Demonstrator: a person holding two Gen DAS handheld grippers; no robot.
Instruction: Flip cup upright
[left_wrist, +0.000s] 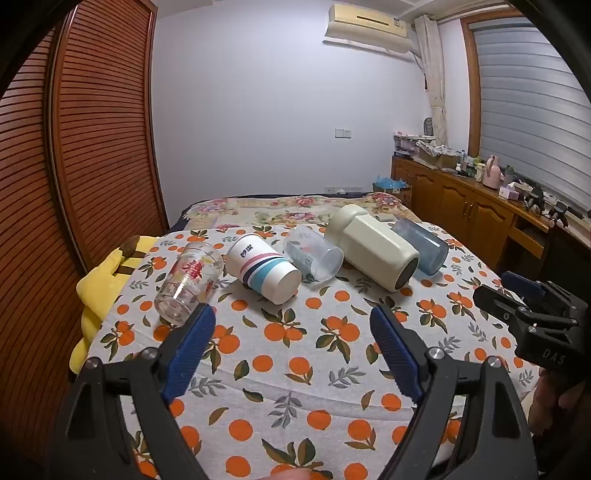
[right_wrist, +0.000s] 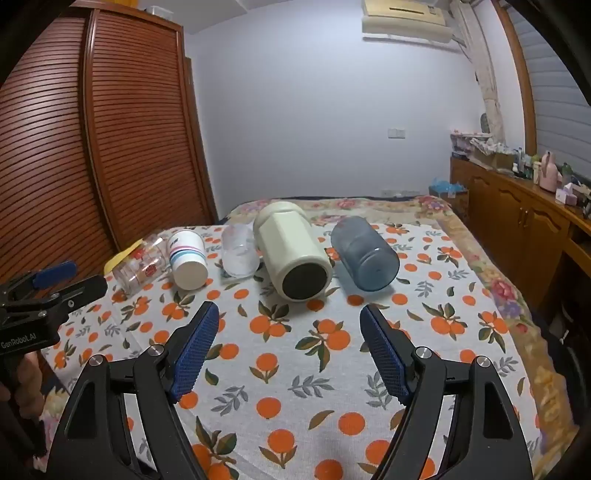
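Several cups lie on their sides in a row on the orange-print cloth (left_wrist: 295, 354). From left: a clear glass with red print (left_wrist: 188, 282) (right_wrist: 138, 266), a white paper cup with stripes (left_wrist: 264, 273) (right_wrist: 187, 258), a clear plastic cup (left_wrist: 314, 256) (right_wrist: 239, 254), a cream bottle-shaped cup (left_wrist: 373, 245) (right_wrist: 293, 254) and a blue translucent cup (left_wrist: 421, 245) (right_wrist: 364, 253). My left gripper (left_wrist: 291, 323) is open and empty, in front of the striped cup. My right gripper (right_wrist: 290, 321) is open and empty, in front of the cream cup.
A slatted wooden wardrobe (left_wrist: 92, 129) stands at the left. A yellow cushion (left_wrist: 99, 280) lies at the bed's left edge. A wooden cabinet (left_wrist: 461, 199) with clutter runs along the right wall. The floral bedspread (left_wrist: 295, 206) lies beyond the cups.
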